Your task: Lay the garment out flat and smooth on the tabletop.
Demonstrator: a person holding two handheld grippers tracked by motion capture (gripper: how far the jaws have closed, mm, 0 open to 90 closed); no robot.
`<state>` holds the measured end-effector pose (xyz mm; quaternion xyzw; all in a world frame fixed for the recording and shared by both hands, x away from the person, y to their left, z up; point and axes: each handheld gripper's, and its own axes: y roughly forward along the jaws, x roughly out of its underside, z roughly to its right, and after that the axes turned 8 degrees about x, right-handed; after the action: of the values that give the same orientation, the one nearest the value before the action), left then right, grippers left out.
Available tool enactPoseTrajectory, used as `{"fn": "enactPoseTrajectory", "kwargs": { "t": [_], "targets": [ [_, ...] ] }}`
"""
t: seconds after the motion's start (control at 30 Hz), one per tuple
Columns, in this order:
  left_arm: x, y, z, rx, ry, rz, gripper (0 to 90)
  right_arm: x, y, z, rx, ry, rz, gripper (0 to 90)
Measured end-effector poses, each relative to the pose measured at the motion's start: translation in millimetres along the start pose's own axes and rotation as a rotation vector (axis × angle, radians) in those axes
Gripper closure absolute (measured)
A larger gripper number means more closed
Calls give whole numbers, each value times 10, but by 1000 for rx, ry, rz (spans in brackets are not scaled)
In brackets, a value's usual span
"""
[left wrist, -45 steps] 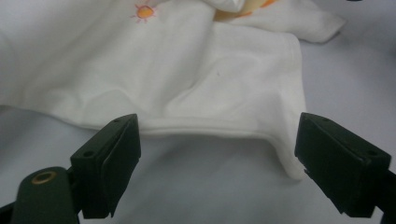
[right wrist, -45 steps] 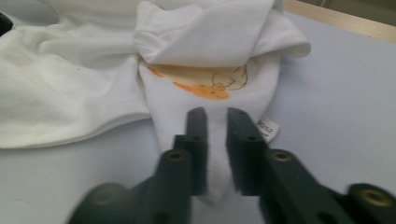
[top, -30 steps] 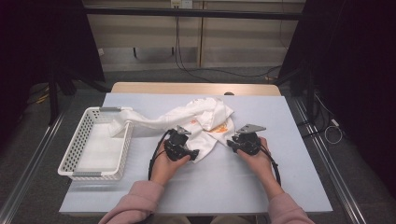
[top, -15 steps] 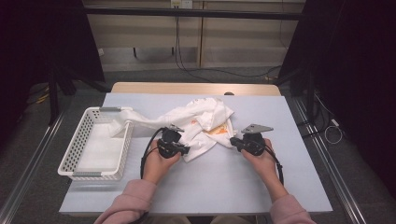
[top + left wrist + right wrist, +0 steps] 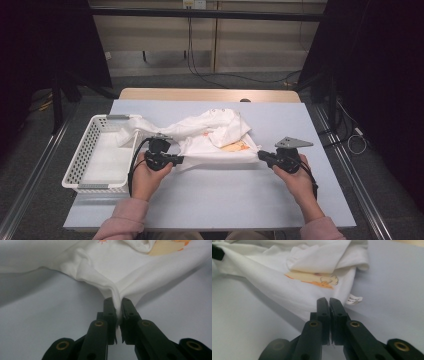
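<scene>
Now stretching the white printed garment (image 5: 215, 137) mid-table, left gripper (image 5: 117, 305) and right gripper (image 5: 329, 303) each clamped on a hem corner; next, pulling apart evenly to flatten, clear of the basket (image 5: 82, 150).

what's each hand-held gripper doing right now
Left hand-held gripper: closed on the white garment edge.
Right hand-held gripper: closed on the same garment's other corner.

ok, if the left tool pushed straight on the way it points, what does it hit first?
The white garment itself: the left tool is already shut on its edge, and the bunched cloth with the orange print lies right ahead. Beyond that, likely the right tool holding the other end, though depth is unclear.
</scene>
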<state>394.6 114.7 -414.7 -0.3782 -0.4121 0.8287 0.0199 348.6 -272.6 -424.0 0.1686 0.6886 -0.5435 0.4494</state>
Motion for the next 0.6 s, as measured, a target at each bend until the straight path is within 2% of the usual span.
{"fn": "enactPoseTrajectory", "kwargs": {
  "t": [0.07, 0.1, 0.2, 0.3, 0.37, 0.4, 0.47, 0.53, 0.6],
  "targets": [
    [13, 3, -7, -9, 2, -10, 841, 18, 9, -49, -25, -22, -30, 877],
    [26, -3, 6, 1, -22, -13, 841, 27, 18, -77, -33, -29, -42, 877],
    [37, -74, -5, -11, -18, -4, 840, 47, 33, -124, -54, -47, -72, 877],
    [60, -148, -4, -9, -25, 9, 840, 59, 12, -186, -82, -59, -73, 876],
    [85, -162, -9, -11, -21, 6, 836, 64, -12, -208, -82, -71, -57, 866],
    [102, -155, -11, -17, -26, 3, 834, 64, -21, -221, -74, -75, -47, 843],
    [116, -135, -13, 3, -42, -8, 833, 52, -14, -232, -70, -78, -36, 754],
    [120, -135, 6, 4, -40, -9, 834, 33, 13, -242, -51, -70, -23, 724],
    [119, -145, 23, 9, -24, -15, 833, 5, 67, -242, -36, -52, -10, 643]
  ]
}}
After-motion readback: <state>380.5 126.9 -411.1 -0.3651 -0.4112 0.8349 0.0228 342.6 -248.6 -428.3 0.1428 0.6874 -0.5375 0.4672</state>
